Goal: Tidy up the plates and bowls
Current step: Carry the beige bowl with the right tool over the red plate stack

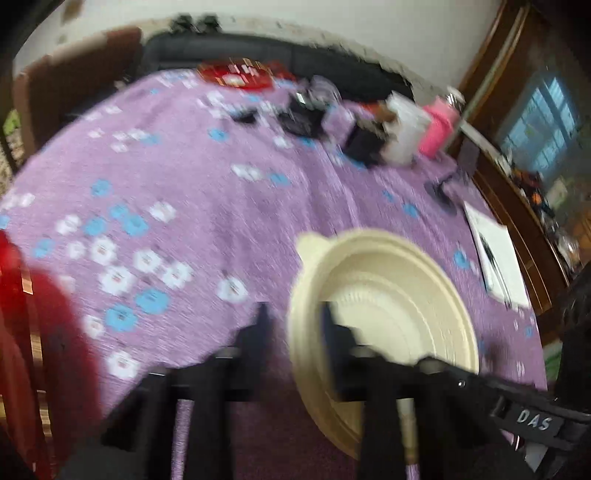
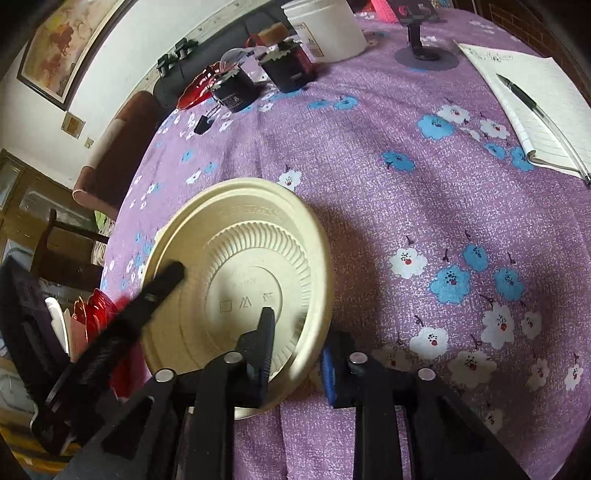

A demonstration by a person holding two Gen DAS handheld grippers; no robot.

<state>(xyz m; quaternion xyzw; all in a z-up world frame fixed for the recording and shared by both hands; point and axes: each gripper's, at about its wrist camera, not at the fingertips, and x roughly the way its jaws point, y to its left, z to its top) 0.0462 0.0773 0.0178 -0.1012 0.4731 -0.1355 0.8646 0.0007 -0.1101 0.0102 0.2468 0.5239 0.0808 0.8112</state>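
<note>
Plate (image 2: 236,280): one, cream, round, upside down with its ribbed underside and stamped marks up, held tilted above the purple flowered tablecloth (image 2: 369,184) near its close edge.
Left gripper (image 1: 293,321): one, jaws drawn in on the plate's rim, one finger outside and one over the inner face (blurred view, contact hard to confirm).
Right gripper (image 2: 303,332): one, jaws narrow, straddling the rim at the opposite side; left finger lies on the plate's underside, blue-padded right finger just beyond the edge.
Notepad (image 2: 532,107): one, lined, far right of the cloth, one pen (image 2: 524,99) lying on it.
Black cups (image 2: 236,88): two, at the back, near one white tub (image 2: 328,26).
Red dishes (image 2: 96,310): a stack off the left side (count unclear), another red dish (image 2: 197,86) at the back.
</note>
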